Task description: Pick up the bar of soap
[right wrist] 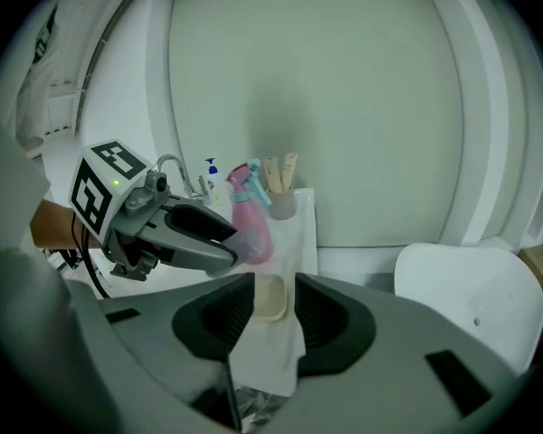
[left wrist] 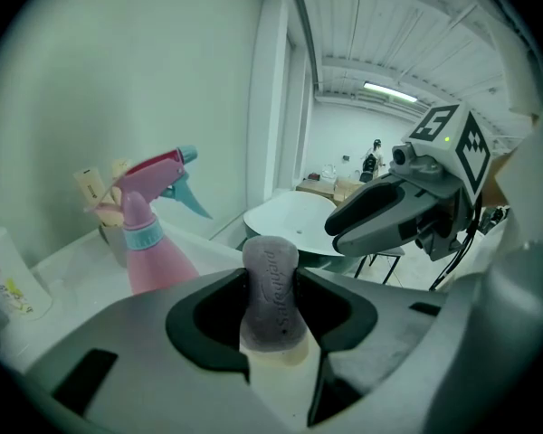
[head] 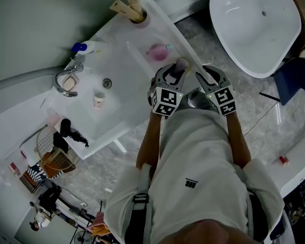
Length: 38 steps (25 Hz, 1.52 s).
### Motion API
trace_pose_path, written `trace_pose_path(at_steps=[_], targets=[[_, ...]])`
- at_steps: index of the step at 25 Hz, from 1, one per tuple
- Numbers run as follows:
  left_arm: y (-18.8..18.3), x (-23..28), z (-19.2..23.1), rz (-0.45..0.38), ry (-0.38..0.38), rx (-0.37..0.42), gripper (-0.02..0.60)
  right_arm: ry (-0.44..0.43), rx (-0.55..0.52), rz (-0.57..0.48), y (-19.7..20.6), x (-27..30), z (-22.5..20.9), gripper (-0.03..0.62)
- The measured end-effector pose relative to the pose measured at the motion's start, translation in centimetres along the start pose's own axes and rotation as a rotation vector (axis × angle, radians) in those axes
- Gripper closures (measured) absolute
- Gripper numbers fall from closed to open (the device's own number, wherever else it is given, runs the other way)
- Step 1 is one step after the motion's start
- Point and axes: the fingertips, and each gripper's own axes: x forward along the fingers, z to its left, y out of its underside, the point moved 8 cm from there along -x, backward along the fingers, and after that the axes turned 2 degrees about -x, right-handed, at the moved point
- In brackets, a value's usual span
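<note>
The left gripper squeezes the bar of soap and holds it up, just over the soap dish on the table. The right gripper is on the right, wide apart, with nothing in it. A pink spray bottle stands further off.

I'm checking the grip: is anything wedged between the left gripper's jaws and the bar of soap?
Nothing visible does. The left gripper has its jaws pressed straight on the bar of soap, with a cream dish below it.
</note>
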Motion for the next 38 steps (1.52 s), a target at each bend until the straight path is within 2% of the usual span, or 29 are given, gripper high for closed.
trace_pose_path(at_steps=[17, 38], targets=[[-4.1, -3.9, -2.3, -0.131, -0.213, -0.053, 0.397, -0.119, -0.112, -0.13, -3.8, -2.8, -1.7, 0.439], [-7.2, -9.6, -5.4, -0.28, -0.438, -0.074, 0.397, -0.246, -0.237, -0.286, -7.4, -6.4, -1.8, 0.439]])
